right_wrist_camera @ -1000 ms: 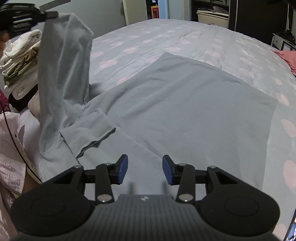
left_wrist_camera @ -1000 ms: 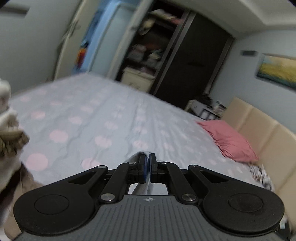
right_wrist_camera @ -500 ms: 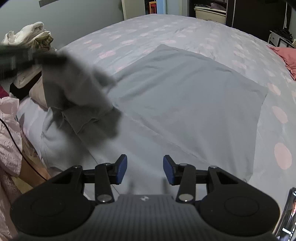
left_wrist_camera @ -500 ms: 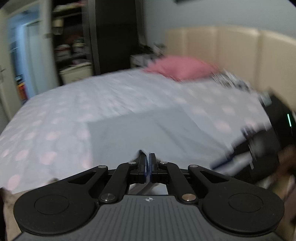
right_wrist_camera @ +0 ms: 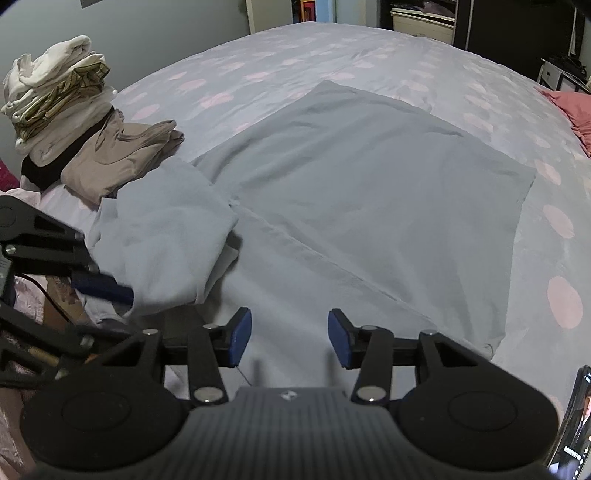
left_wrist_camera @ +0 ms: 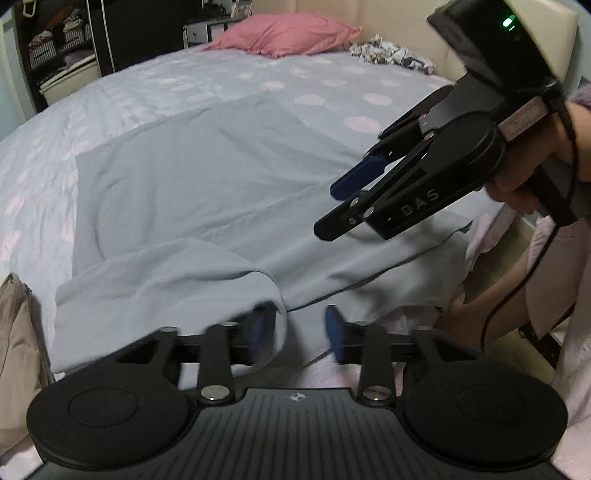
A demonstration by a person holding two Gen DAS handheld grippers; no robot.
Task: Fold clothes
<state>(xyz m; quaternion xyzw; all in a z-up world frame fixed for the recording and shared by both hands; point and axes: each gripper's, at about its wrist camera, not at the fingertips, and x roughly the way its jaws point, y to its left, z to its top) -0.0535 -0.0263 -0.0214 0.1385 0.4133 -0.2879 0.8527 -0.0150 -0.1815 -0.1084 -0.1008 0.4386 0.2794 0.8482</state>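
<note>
On the dotted bedsheet [right_wrist_camera: 295, 48] lies one grey garment [right_wrist_camera: 369, 177], one sleeve [right_wrist_camera: 166, 236] folded inward, beside one folded pile [right_wrist_camera: 55, 103]; left gripper [left_wrist_camera: 295, 328] and right gripper [right_wrist_camera: 290, 338] hover spread wide, empty.

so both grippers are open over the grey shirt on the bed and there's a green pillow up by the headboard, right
Not quite: the pillow is pink, as the left wrist view shows. The rest holds: the left gripper and right gripper are both open over the grey shirt spread on the bed.
</note>
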